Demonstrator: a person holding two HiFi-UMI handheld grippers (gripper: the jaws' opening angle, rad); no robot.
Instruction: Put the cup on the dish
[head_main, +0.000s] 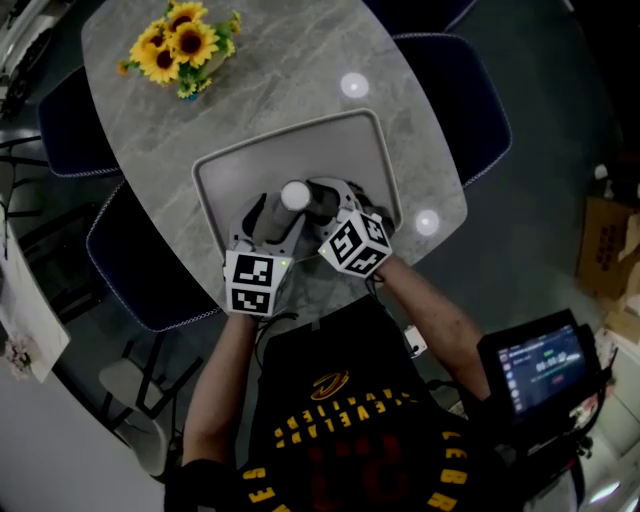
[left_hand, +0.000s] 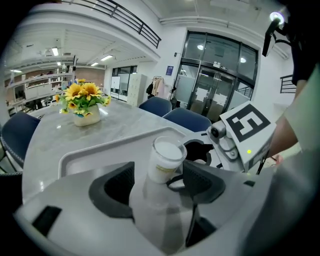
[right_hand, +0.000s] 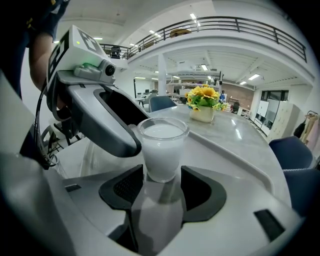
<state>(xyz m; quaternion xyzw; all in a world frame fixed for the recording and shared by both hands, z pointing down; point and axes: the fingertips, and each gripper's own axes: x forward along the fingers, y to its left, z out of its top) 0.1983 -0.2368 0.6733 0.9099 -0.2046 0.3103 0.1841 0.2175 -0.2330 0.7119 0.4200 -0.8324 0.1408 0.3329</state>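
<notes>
Right gripper (right_hand: 162, 190): the jaws are drawn in on the foot of the cup (right_hand: 161, 150). Both dark pads lie against the glass, so I judge this gripper carries it.
Left gripper (left_hand: 155, 182): the jaws stand wide apart with the same cup between them. There is a clear gap at one pad and the other pad is close beside the glass, with no squeeze that I can see.
Cup: clear glass, full of something white, milk by the look of it. It hangs between the two grippers over the near part of the dish (head_main: 300, 125). Whether its foot rests on the dish I cannot tell.
Dish: pale grey and rectangular with a raised rim, lying flat on the marbled worktop (head_main: 290, 75).
Why held so: both grippers pitch downward and meet on the one cup from either side. To me it reads as one gripper giving the cup up while the other steadies it, so the full glass does not tip.
Sunflowers (head_main: 183, 45): at the far end of the worktop, well apart from the dish.
</notes>
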